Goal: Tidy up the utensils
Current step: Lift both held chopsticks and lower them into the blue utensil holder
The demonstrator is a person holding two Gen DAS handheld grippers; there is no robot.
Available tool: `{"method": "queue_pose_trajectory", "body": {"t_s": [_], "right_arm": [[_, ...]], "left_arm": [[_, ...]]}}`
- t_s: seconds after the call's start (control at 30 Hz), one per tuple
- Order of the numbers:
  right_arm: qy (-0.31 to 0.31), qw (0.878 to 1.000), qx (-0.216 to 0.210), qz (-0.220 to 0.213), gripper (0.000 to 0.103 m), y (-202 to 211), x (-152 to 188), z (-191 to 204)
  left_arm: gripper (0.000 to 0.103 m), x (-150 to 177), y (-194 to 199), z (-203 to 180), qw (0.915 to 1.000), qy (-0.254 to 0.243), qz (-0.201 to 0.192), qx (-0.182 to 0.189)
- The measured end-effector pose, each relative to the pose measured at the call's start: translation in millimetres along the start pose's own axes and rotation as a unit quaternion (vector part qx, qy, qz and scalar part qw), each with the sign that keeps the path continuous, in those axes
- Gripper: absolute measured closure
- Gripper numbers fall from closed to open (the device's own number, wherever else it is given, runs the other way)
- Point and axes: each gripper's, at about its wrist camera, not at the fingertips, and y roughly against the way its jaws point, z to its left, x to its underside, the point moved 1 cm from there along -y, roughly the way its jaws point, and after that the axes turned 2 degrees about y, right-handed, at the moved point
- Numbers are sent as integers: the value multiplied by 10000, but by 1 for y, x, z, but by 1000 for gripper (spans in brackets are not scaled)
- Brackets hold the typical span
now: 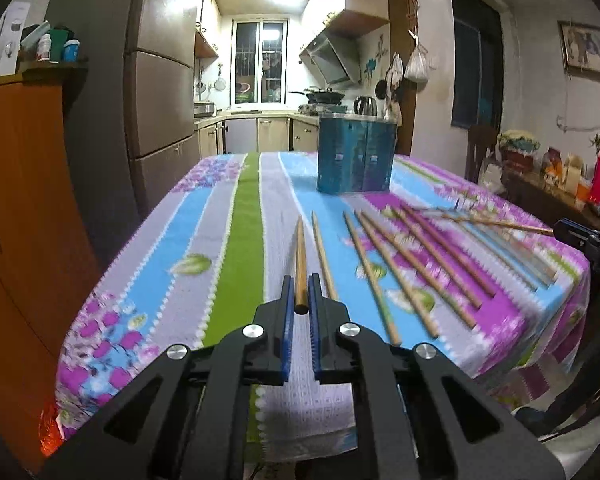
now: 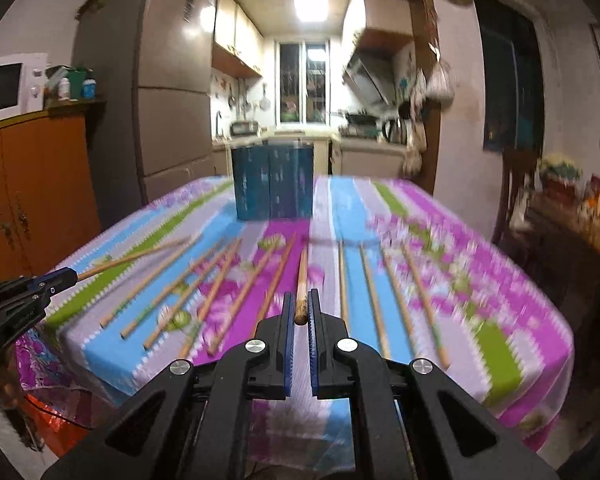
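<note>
Nearest the left wrist camera: left gripper, black with blue pads, jaws closed tight on one wooden chopstick, butt end between the pads, tip pointing away over the striped floral tablecloth. Just right of it, flat on the cloth, a second chopstick, then a row of further loose chopsticks fanned toward the table's right edge. Beyond them, upright near the table's far end, a blue box. At the far right edge of this view, the right gripper with a chopstick reaching out of it to the left.

Nearest the right wrist camera: right gripper, jaws likewise pinched shut on another chopstick, butt end between the pads, shaft pointing toward the blue box. Loose chopsticks on both sides, lying on the cloth, blurred. At the left edge, left gripper clamped on its chopstick, the stick clear of the cloth. Behind the table, a fridge and a lit kitchen.
</note>
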Motion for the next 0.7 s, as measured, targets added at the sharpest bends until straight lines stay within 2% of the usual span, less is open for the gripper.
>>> {"method": "queue_pose_trajectory", "body": {"t_s": [0.23,0.37,0.7], "right_arm": [[148,9993,-236,-246,95,12,-39,-7],[324,9983,-436,-227,95,10,-67,-11],[550,9957,-740,-92,95,-15,-133,-19]], "left_arm": [[97,-46,19,3,9998,113,-189,31],[97,-71,25,2,9996,46,-286,15],[97,-133,5,3,9997,102,-174,119]]}}
